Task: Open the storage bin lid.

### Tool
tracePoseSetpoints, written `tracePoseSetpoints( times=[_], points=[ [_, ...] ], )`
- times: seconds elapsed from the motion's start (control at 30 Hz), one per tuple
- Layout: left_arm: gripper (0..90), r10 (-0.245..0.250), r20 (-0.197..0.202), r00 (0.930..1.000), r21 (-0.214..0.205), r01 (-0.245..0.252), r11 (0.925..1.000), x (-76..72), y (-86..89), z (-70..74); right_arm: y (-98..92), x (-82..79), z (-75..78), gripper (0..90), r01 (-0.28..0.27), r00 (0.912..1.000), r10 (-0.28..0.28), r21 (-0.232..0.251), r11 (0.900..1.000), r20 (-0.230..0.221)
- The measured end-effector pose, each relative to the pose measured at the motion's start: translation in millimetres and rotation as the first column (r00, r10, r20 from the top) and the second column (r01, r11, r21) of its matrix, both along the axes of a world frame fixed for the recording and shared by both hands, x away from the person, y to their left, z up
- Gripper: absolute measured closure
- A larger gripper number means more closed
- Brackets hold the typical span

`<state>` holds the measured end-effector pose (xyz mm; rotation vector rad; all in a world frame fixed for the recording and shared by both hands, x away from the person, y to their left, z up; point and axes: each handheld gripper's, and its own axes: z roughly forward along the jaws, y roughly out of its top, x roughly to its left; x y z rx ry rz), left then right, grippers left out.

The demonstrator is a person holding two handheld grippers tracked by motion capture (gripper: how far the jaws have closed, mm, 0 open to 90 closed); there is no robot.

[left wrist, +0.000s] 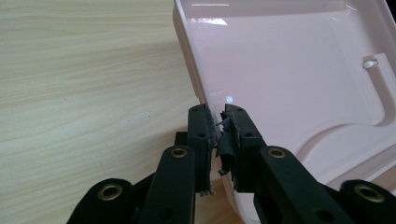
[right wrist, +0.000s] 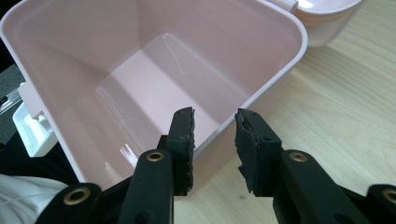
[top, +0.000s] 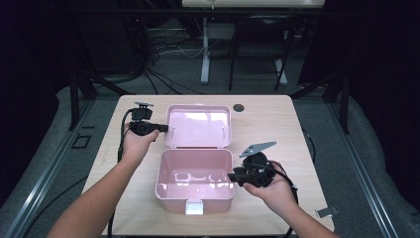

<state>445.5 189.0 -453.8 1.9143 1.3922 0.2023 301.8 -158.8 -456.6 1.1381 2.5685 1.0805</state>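
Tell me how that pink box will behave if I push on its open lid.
The box looks empty and thin-walled, so probably light and apt to slide on the smooth table. The lid, pinched at its edge by the left gripper, seems stiff glossy plastic, maybe slippery. The right gripper straddles the box wall loosely; tightening should steady it.

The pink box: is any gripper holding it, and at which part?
The left gripper pinches the open lid at its side edge. The right gripper straddles the box wall, not gripping.

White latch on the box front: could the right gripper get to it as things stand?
Probably yes. The right gripper straddles the pink box's right wall with jaws apart, and the white latch sits uncovered nearby on the front.
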Motion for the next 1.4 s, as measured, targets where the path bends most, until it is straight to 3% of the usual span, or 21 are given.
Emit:
tracePoseSetpoints(
  times=[0.1,0.17,0.37,0.67,1.13,1.4],
  points=[
    [82.8,-0.009,0.003,1.0,0.002,0.009,1.0,0.2,0.4,-0.2,0.0,0.0,0.0,67.7,0.0,1.0,0.0,0.0,1.0,0.0],
    [89.8,-0.029,-0.002,0.9996,-0.014,0.029,0.9995,0.0,-0.5,0.0,-0.1,0.2,-0.3,67.5,-0.003,1.0,0.003,0.003,1.0,0.002],
    [89.6,-0.067,-0.006,0.9977,0.014,0.067,0.9977,-2.1,-11.9,-2.9,0.9,-0.2,0.0,67.8,0.0,1.0,0.0,0.0,1.0,0.006],
    [87.7,-0.056,0.002,0.9984,0.022,0.056,0.9982,-3.3,-7.3,-0.3,0.0,0.0,-0.4,67.8,-0.002,1.0,0.002,0.005,1.0,0.004],
    [75.3,-0.066,0.022,0.9975,0.018,0.066,0.9977,-17.7,5.5,5.3,2.4,-0.2,4.9,67.1,-0.009,1.0,0.009,0.002,1.0,0.001],
    [62.4,-0.079,0.041,0.996,0.018,0.078,0.9968,-28.4,10.7,6.6,1.5,1.5,13.2,63.7,-0.005,0.9999,0.005,-0.017,0.9998,0.015]
  ],
)
